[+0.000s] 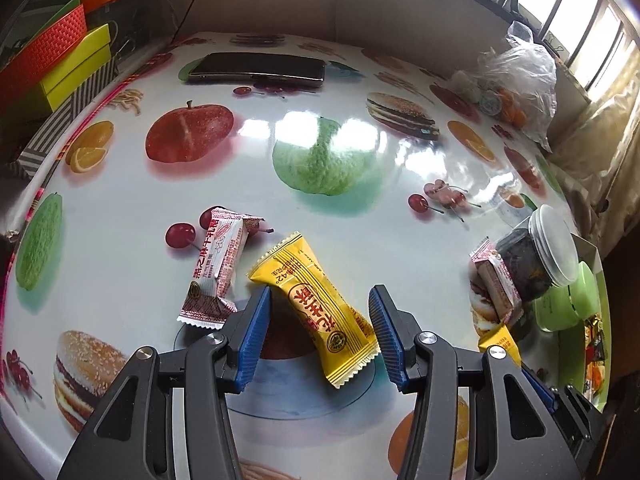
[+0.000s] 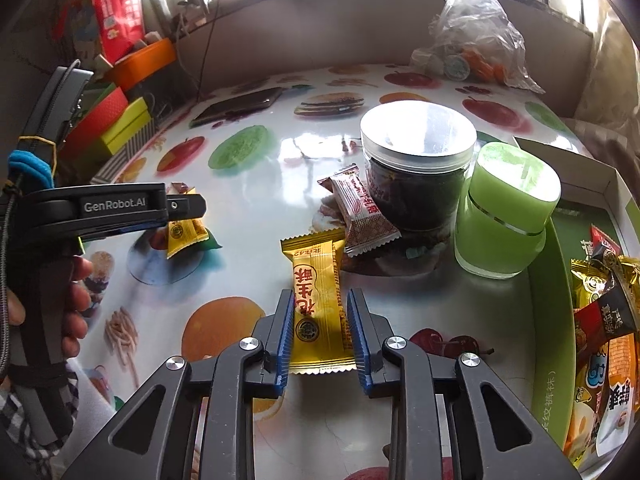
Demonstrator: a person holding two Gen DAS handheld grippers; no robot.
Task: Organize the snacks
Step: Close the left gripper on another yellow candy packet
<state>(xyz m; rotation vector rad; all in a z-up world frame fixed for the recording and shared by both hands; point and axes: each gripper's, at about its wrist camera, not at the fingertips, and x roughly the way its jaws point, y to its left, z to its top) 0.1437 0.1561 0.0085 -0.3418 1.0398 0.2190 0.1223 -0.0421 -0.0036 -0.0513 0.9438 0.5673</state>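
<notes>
In the left wrist view my left gripper [image 1: 320,312] is open around a yellow snack packet [image 1: 316,304] lying on the fruit-print table [image 1: 328,148]; its jaws stand wide on both sides of it. A red-and-white snack packet [image 1: 218,268] lies just left of it. In the right wrist view my right gripper [image 2: 320,320] has its jaws close on both sides of a second yellow snack packet [image 2: 318,304]; whether they press it I cannot tell. Another red-and-white packet [image 2: 358,216] leans against a dark jar [image 2: 416,172]. The left gripper also shows in the right wrist view [image 2: 180,216].
A green lidded jar [image 2: 504,212] stands beside the dark jar. A green box [image 2: 552,320] at the right holds several snack packets. A phone [image 1: 258,66] lies at the table's far side. A plastic bag [image 1: 516,80] sits far right. Coloured boxes [image 1: 76,64] stack at the left.
</notes>
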